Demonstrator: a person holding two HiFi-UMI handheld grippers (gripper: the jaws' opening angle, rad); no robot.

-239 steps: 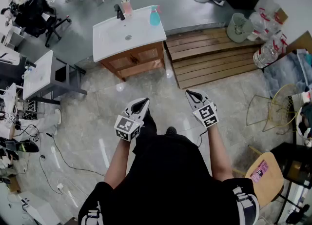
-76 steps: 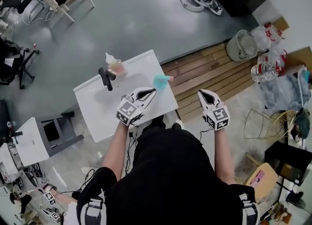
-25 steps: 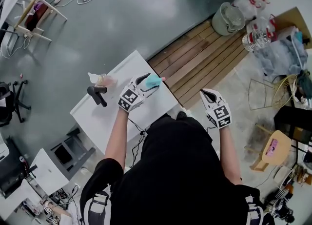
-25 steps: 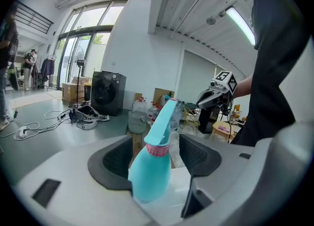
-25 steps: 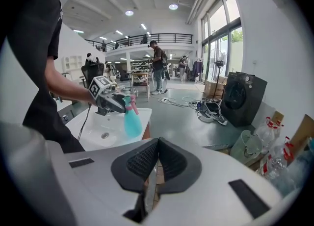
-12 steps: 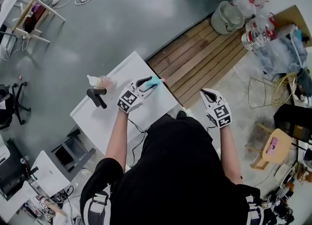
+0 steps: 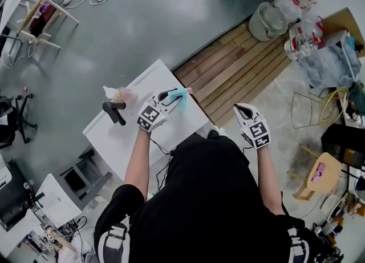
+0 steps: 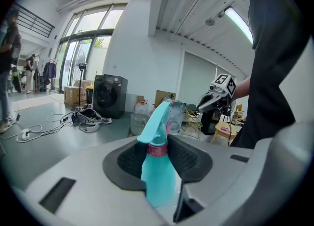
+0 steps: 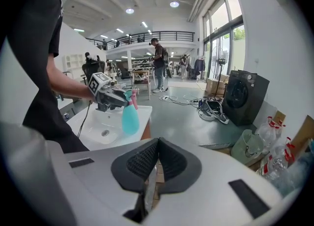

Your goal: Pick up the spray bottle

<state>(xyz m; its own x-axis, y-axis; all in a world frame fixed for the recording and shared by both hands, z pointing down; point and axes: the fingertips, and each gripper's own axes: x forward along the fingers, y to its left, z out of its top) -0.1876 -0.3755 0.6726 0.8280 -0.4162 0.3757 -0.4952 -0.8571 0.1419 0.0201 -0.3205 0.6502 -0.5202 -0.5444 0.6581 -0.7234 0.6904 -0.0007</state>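
At the white washstand (image 7: 114,142) below the person, from the left, a black faucet (image 7: 114,111) and a pale soap bottle (image 7: 117,92) stand together at its back edge. Just beside them the left gripper (image 7: 171,94) has its jaws, which have just been closing, pressed on the pink-collared neck of the teal spray bottle (image 7: 181,97), at the washstand's right-hand edge. To the right, well apart from the bottle, the right gripper (image 7: 240,108) hangs over the floor near the wooden platform (image 7: 245,68) — jaws together, nothing between them.
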